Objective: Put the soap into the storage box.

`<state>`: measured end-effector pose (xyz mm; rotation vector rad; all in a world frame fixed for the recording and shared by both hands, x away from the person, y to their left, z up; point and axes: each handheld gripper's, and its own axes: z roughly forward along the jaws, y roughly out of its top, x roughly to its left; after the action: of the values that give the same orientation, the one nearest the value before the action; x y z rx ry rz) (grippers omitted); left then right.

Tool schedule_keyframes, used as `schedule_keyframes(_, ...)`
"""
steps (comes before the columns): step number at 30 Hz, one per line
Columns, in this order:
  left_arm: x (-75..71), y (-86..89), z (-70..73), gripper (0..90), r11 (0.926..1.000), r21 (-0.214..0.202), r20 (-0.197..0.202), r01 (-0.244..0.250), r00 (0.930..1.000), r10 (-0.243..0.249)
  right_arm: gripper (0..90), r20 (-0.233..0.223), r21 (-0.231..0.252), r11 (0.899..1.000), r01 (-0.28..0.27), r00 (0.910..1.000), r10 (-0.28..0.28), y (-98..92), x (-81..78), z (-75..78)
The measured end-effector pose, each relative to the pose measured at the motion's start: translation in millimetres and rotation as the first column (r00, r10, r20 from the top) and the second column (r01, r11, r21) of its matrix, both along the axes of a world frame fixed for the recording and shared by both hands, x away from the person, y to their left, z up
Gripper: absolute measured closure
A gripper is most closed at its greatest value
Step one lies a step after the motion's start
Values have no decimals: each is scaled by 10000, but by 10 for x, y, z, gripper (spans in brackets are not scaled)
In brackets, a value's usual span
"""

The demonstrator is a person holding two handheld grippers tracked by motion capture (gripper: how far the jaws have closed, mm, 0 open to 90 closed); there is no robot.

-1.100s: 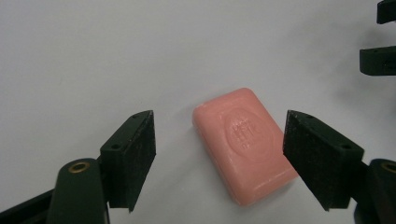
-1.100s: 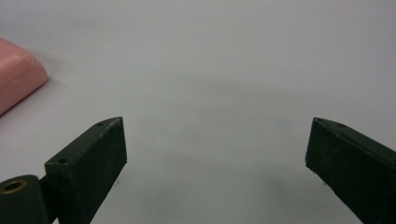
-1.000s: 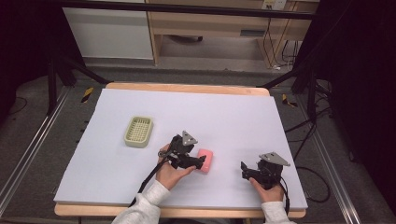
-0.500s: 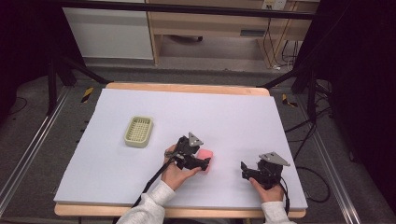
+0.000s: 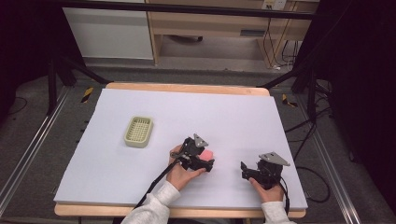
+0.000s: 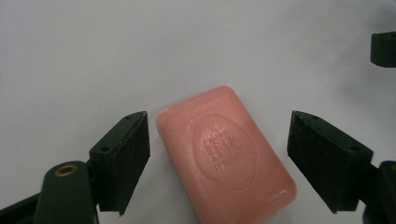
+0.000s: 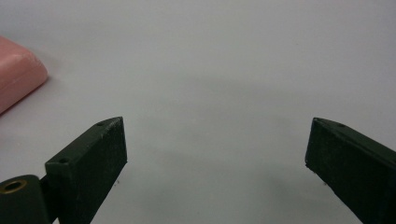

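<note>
White table sheet (image 5: 233,116) under everything, ridged soap dish (image 5: 138,131) well off. Left gripper (image 6: 219,154) jaws just been opening, now wide, pink soap bar (image 6: 226,158) lying loose between, untouched. Right gripper (image 7: 215,154) wide too, empty. Probably hard, slick; best pinched across long flat sides.

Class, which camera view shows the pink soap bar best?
The left gripper view: the pink soap bar lies close up, its embossed stamp visible. The high view shows a small pink patch beside the left claw; the right gripper view shows one corner.
</note>
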<state>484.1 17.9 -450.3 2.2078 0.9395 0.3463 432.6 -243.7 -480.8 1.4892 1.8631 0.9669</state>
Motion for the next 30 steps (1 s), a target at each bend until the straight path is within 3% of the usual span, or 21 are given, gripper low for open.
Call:
schedule_keyframes(14,25,-75,-101,202,9996,266,-255,-121,9996,128,58,-3,6,10000,-40,10000,40,1,1,-1)
schedule_keyframes(30,15,-15,-96,322,9996,237,-551,-140,9984,153,58,-8,-7,10000,-43,10000,43,0,2,-2)
